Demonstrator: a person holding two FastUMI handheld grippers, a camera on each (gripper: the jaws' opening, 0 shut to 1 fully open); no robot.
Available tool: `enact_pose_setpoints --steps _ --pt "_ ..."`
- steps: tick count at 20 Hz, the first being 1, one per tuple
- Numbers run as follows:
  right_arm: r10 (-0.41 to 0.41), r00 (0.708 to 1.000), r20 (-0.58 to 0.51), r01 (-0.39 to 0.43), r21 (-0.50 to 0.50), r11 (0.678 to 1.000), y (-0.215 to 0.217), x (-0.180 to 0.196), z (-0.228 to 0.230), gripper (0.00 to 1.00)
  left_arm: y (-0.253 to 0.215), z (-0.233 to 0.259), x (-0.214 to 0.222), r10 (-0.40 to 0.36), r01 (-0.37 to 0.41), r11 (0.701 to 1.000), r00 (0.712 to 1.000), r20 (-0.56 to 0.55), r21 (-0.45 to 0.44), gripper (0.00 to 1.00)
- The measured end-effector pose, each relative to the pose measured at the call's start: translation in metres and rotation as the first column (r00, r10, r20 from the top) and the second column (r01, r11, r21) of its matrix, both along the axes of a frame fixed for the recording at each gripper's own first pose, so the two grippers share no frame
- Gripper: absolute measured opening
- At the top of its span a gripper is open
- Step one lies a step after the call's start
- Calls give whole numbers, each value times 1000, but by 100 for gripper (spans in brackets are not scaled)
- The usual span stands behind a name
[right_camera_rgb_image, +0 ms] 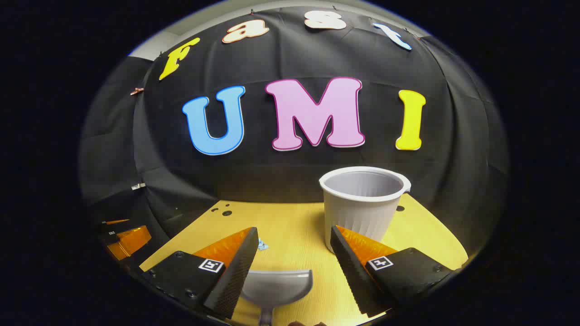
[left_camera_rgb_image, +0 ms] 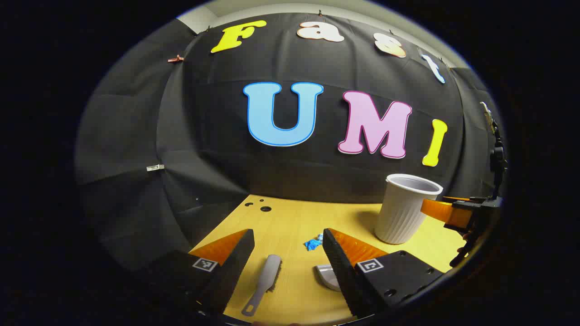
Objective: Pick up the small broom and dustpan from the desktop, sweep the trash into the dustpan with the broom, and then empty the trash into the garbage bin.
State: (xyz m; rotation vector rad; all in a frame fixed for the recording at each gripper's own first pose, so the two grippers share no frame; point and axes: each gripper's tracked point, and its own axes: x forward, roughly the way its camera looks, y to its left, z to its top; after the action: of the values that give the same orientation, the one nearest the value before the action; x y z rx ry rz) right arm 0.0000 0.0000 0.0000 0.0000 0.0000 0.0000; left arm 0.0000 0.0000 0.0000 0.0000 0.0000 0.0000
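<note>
Pickup is the step we judge to be in hand: broom [left_camera_rgb_image: 265, 283] and dustpan [right_camera_rgb_image: 276, 286] both lie flat on the tabletop [left_camera_rgb_image: 294, 222], neither gripped. Our left claw [left_camera_rgb_image: 287, 253] hangs spread above the broom, which lies between its fingers; our right claw [right_camera_rgb_image: 294, 253] is spread likewise over the dustpan. Next, we think, each claw must come down and pinch its handle, the broom's slim one at the near end, the dustpan's at the near edge. The broom is pale grey, narrow, with short bristles along one side. The dustpan is a pale, shallow scoop. Blue crumpled trash [left_camera_rgb_image: 313, 243] lies just beyond them, and the white ribbed bin [right_camera_rgb_image: 362, 203] stands upright farther back.
</note>
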Motion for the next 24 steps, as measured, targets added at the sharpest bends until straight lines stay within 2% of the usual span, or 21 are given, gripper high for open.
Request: enact_pose_setpoints --steps 3,8,15,19,24 --pt "0 1000 -28 0 -8 1000 3 6 -8 99 3 -13 9 -6 6 1000 999 -51 0 96" --pt "56 997 -56 -59 -53 997 16 10 -13 99 11 -18 15 24 -26 999 996 -84 -20 96" --pt "111 986 -127 -118 -52 992 27 15 -31 99 18 -23 20 54 -56 998 992 -110 -13 96" --pt "93 982 -166 -103 -50 993 33 17 -39 99 36 -38 20 81 -82 997 985 -152 0 96" --pt "50 976 -212 -70 -90 994 37 15 -45 99 55 -65 25 51 -55 998 967 -249 -9 95"
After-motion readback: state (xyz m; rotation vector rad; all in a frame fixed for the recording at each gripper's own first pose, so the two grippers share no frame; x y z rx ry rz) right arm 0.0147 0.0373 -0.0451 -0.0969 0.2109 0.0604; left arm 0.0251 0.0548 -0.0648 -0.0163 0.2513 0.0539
